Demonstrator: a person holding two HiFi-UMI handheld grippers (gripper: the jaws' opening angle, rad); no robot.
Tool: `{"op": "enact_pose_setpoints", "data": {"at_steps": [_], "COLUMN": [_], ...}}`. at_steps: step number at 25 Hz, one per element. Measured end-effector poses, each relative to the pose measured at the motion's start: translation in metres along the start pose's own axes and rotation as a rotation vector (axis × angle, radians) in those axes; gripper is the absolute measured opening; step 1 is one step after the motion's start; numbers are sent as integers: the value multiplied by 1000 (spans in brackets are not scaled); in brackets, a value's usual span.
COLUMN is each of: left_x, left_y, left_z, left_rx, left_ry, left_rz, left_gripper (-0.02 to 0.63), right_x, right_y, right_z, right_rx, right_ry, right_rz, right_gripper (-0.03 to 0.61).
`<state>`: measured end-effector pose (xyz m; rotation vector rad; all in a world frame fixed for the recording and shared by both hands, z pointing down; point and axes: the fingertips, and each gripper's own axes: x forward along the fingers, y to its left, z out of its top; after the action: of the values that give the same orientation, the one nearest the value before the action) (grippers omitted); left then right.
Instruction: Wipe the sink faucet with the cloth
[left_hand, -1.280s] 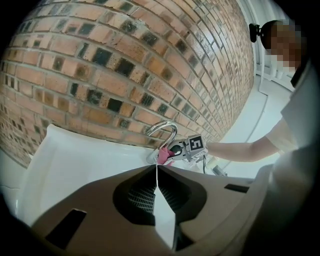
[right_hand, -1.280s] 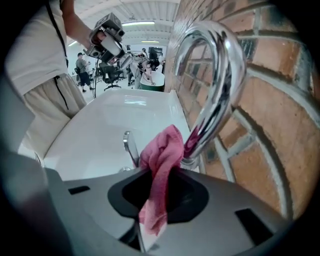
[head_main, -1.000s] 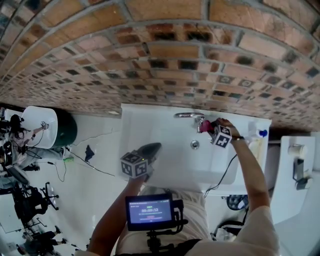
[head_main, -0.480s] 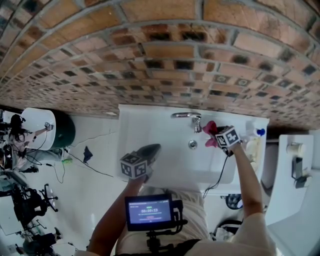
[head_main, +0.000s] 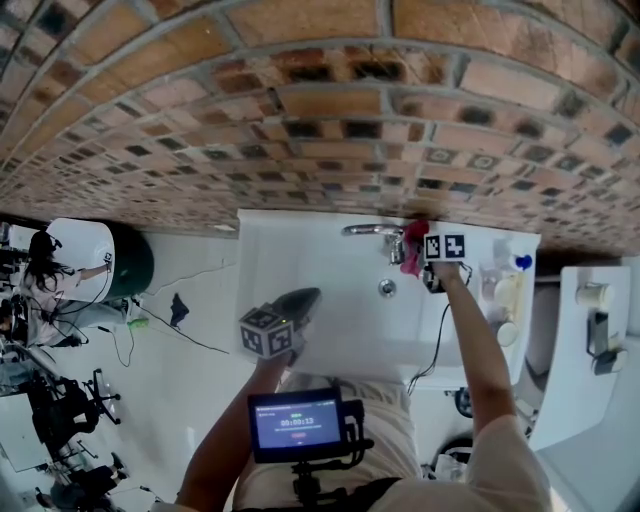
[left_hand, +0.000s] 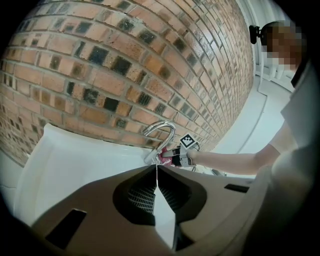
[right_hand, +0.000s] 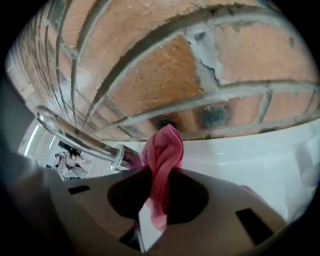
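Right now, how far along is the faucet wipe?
Done: the pink cloth is gripped in the right gripper. In hand: the cloth is at the base of the faucet, by the brick wall. Left: the spout has no cloth on it; how much is wiped doesn't show. The left gripper is shut, empty.

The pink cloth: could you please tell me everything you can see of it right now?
The pink cloth looks soft and thin, bunched into lengthwise folds. The right gripper is shut on its lower part, so a rounded bunch sticks out past the fingers and a shorter end trails back between them. It is held over the white sink, near the brick wall, right beside the base of the chrome faucet; contact there cannot be confirmed.
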<state>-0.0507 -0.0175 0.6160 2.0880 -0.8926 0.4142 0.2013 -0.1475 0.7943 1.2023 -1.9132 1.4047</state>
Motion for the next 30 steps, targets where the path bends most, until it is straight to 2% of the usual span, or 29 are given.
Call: {"op": "enact_pose_setpoints", "data": {"at_steps": [2,6,8,13,16,18,23,27,30], "left_x": [-1,-4,-5,-9,-9,-8,-3,-5,-9], "left_y": [1,4,6,13,15,14,14,21,26], "left_z": [1,-1,-1,-1,0,1,3,6,9], "left_rx": [-1,-9,-12,-17,-23,-25,-19,-20,-15], "left_ry": [-4,-6,-5,-5,-11,-13,-8,-2,-3], "left_rz": [1,9,13,20,14,3,-29,-45,-57], "left_gripper": [-6,-6,-6,-6,-6,-6,-6,-6,-6], "right_x": [7,13,8,-15,-26,-35,-65,-79,-91], "right_y": [3,11,14,30,36,42,74,84,97], "right_z": [2,8,10,16,22,28,51,62,68], "right_rx": [83,301,351,315,301,314,406,409,356], "right_ry": [-16,-84,-122,-188,-230,-262,-348,-389,-419], "right_rz": [42,213,284,393,428,471,657,619,627], "right_gripper": [77,75,74,74,74,74,73,72,74]}}
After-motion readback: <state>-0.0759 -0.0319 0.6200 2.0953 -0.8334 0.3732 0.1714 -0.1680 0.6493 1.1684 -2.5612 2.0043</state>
